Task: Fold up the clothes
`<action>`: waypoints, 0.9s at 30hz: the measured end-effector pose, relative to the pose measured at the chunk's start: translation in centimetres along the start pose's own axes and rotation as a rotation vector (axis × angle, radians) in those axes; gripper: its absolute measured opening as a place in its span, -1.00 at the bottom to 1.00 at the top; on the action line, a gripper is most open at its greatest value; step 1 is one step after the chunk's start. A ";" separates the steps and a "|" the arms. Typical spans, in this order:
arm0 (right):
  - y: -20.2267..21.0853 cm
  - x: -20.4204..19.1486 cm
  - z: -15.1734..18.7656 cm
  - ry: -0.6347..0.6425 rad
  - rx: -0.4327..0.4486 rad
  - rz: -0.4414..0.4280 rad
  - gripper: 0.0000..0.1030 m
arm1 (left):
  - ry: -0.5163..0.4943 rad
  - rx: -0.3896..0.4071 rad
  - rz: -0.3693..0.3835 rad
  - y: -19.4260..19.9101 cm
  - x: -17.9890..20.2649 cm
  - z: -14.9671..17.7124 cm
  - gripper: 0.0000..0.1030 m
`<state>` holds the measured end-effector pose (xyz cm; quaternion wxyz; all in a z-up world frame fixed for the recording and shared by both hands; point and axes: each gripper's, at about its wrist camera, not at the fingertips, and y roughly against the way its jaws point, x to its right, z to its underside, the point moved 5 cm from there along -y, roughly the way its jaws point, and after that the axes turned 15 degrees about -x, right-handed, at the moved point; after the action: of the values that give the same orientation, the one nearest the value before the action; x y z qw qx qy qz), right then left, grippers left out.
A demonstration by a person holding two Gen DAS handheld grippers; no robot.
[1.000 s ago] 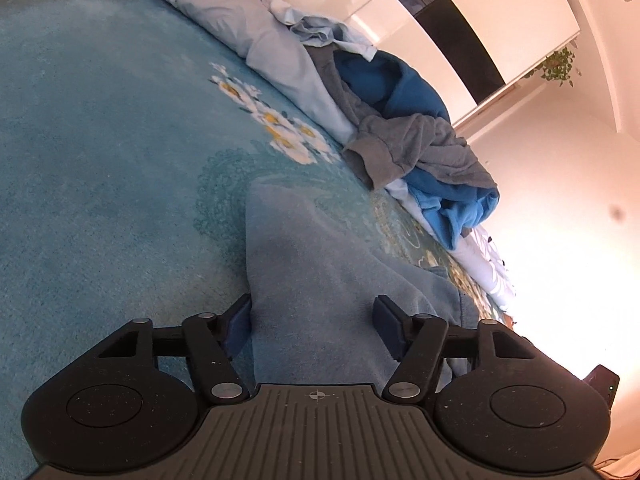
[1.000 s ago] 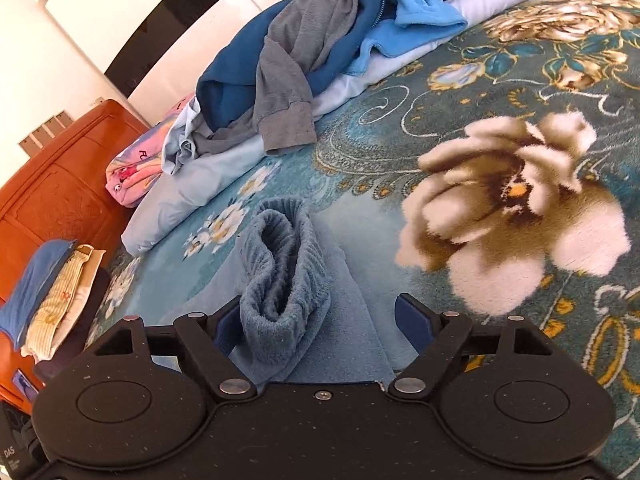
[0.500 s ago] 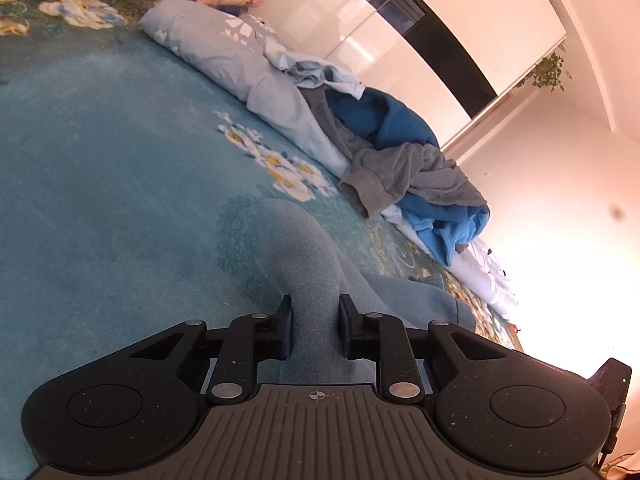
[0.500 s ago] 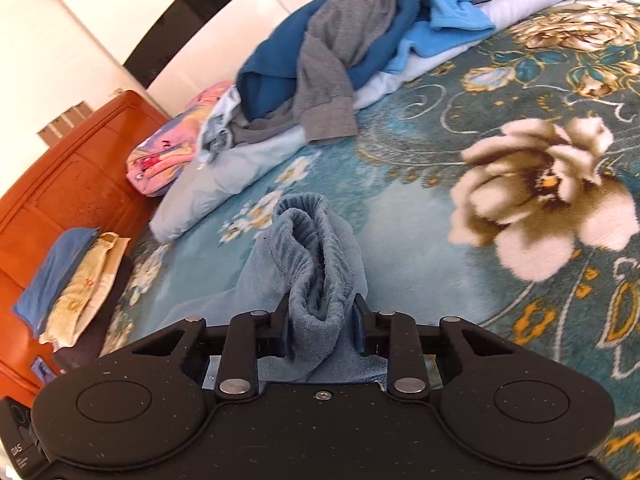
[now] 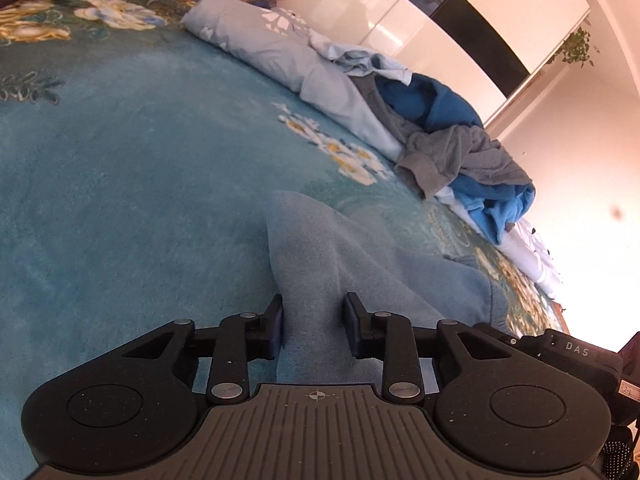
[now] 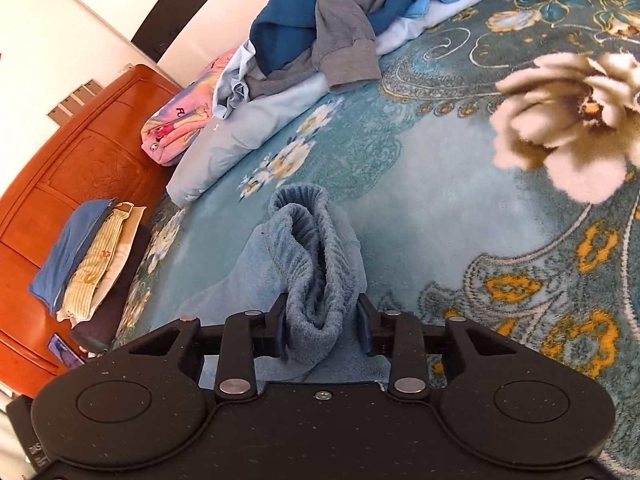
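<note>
On the teal flowered bedspread (image 5: 120, 184), well short of the far edge where the laundry is heaped, lies the light blue fleece garment (image 5: 320, 264) we are folding; the ribbed waistband (image 6: 316, 248) suggests trousers, though we cannot be sure. Our left gripper (image 5: 313, 326) has a plain flat part of the cloth between its pads, and our right gripper (image 6: 322, 328) has the bunched waistband. Both pairs of jaws stand narrow and are opening slightly at this moment, with cloth filling the gap and touching the pads on either side, so we judge both grips to be holding, but only just. That is the main risk: if the jaws ease further while we carry the fabric, the thin flat layer on the left could slide out first, and the fold would drop skewed. On the right, the thick waistband is gathered unevenly, so a pull could free one layer and leave the other caught. Uneven travel of our two hands would twist the garment and crease it. Along the far edge, the grey top (image 6: 344, 32), the dark blue garment (image 6: 288, 28) and the pale folded sheet (image 5: 280, 52) sit near enough that a long sweep could drag them.
</note>
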<state>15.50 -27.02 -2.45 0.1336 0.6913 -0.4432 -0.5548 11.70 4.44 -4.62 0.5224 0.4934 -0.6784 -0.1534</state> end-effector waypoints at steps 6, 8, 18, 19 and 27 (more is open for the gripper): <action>-0.6 0.1 0.3 0.020 0.002 0.020 -0.12 | 0.023 -0.015 0.014 -0.4 -0.6 0.2 -0.14; -0.6 0.2 0.4 0.007 0.008 0.010 -0.21 | 0.028 -0.013 0.035 -0.4 -0.7 0.3 -0.27; 1.8 -0.8 0.3 0.042 0.038 -0.023 -0.41 | -0.012 0.013 0.083 1.6 1.4 0.6 -0.57; 2.3 -0.6 0.2 0.043 0.045 -0.027 -0.41 | -0.027 0.011 0.084 1.7 1.9 0.7 -0.57; 8.2 2.8 -0.3 0.040 0.118 -0.001 -0.41 | -0.218 -0.059 0.111 -0.3 9.7 1.6 -0.57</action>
<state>11.95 -33.90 1.41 0.1012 0.7093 -0.4720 -0.5137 10.84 -4.24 -0.09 0.4676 0.4199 -0.7525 -0.1970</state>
